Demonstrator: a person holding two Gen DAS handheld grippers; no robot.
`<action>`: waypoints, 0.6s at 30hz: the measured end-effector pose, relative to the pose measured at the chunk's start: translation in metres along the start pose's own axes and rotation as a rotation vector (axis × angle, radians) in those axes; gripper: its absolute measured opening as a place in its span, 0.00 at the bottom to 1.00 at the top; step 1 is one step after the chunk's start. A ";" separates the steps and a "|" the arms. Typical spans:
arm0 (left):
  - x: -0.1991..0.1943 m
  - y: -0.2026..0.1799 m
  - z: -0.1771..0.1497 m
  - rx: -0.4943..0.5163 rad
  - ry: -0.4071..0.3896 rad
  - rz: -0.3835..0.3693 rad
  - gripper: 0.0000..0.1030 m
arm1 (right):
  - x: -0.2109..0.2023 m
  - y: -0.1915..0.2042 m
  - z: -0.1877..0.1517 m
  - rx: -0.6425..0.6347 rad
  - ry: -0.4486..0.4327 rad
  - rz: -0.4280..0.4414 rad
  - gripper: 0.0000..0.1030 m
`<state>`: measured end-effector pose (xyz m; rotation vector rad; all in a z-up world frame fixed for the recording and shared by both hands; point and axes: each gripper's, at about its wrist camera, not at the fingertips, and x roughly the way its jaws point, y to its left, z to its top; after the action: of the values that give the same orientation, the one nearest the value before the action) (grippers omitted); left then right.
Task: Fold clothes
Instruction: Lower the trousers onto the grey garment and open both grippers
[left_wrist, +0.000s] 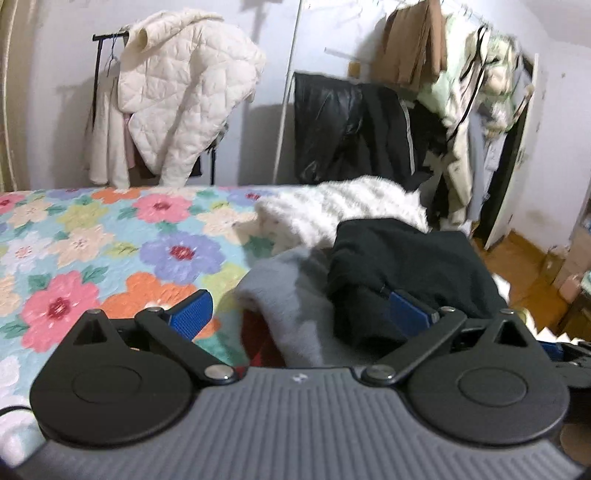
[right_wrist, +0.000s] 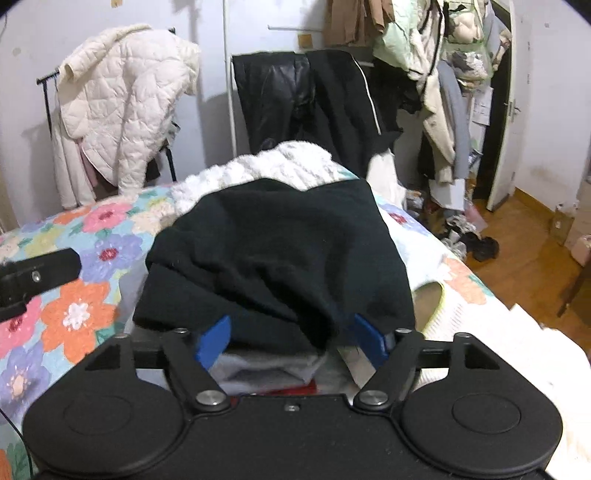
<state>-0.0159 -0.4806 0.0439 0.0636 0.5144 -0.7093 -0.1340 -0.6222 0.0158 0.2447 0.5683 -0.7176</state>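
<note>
A folded black garment (right_wrist: 280, 251) lies on top of a pile on the flowered bedspread (right_wrist: 77, 310), over a grey garment (right_wrist: 266, 369) and a bit of red cloth. A white fluffy garment (right_wrist: 284, 166) lies behind it. My right gripper (right_wrist: 291, 339) is open, its blue pads on either side of the black garment's near edge. In the left wrist view my left gripper (left_wrist: 299, 314) is open, with the grey garment (left_wrist: 288, 306) between its pads and the black garment (left_wrist: 410, 266) against the right pad.
The bedspread (left_wrist: 92, 251) stretches to the left. Behind the bed stand clothes racks with a cream quilted jacket (left_wrist: 177, 92) and black coats (left_wrist: 351, 125). Clutter lies on the wooden floor (right_wrist: 517, 254) by the door at right.
</note>
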 end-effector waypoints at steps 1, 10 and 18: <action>-0.001 -0.003 -0.001 0.018 0.007 0.002 1.00 | -0.003 0.001 -0.003 0.008 0.004 0.006 0.83; -0.008 -0.023 -0.013 0.122 -0.001 0.002 1.00 | -0.005 -0.008 -0.009 0.005 0.006 -0.044 0.92; -0.004 -0.052 -0.031 0.238 -0.006 0.124 1.00 | 0.005 -0.019 -0.016 0.006 0.036 -0.075 0.93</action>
<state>-0.0644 -0.5109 0.0246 0.3133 0.4142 -0.6467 -0.1502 -0.6320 -0.0007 0.2435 0.6124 -0.7891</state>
